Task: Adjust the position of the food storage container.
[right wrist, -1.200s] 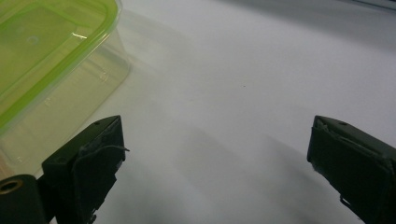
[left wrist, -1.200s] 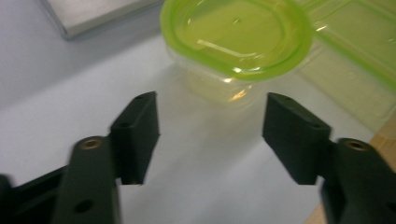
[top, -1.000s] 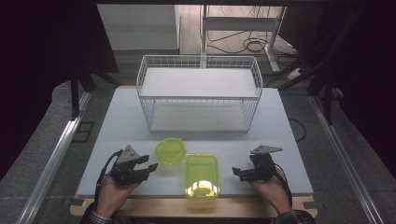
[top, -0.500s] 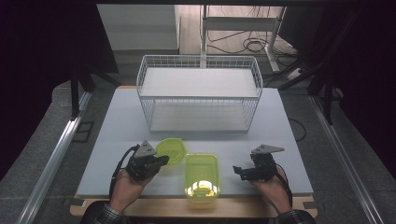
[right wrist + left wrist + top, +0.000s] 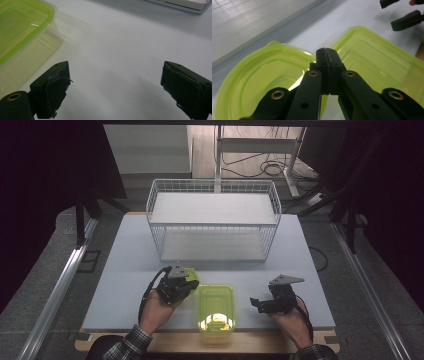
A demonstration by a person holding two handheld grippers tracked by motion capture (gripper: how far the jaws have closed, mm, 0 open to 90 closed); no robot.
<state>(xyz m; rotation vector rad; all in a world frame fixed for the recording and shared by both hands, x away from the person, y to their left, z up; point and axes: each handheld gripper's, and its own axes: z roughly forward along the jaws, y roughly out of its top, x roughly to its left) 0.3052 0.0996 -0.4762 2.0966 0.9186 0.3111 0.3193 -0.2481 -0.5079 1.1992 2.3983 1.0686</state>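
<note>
1. Grey-white table (image 5: 125, 270), dark room around it; a wire basket (image 5: 212, 240) is seen well beyond both tongs, empty.
2. Left tongs (image 5: 192, 283) are seen shut, pads meeting with no gap in the left gripper view (image 5: 327, 53).
3. Round lid (image 5: 189, 271), green, is found directly under and ahead of the left tongs' tips; its near rim runs in beneath the closed pads (image 5: 262, 82). Whether the rim is actually pinched cannot be told.
4. Box (image 5: 216, 302), clear with a green lid, lies just to the inner side of the left tongs, touching or nearly touching the round lid (image 5: 374, 62).
5. Right tongs (image 5: 256, 304) are held wide, nothing between the pads (image 5: 115, 82); the box is off their left pad, apart from it (image 5: 20, 25).
6. Step judged: the round lid is being taken by its rim with the left tongs.
7. To be done well:
   - the grip should be checked with a slight lift; if the rim slips out, the tongs should be reopened and set deeper over the rim.
   - the lid should be raised straight up before being carried anywhere, so the box beside it is not dragged.
   - the wrist should be kept level; a thin rim hold is judged likely to let the lid swing.
   - the right tongs should be kept clear, or be used to steady the box if it gets nudged.
8. Risk judged: a pinch on the thin lip alone, with the lid dropped on the way.
</note>
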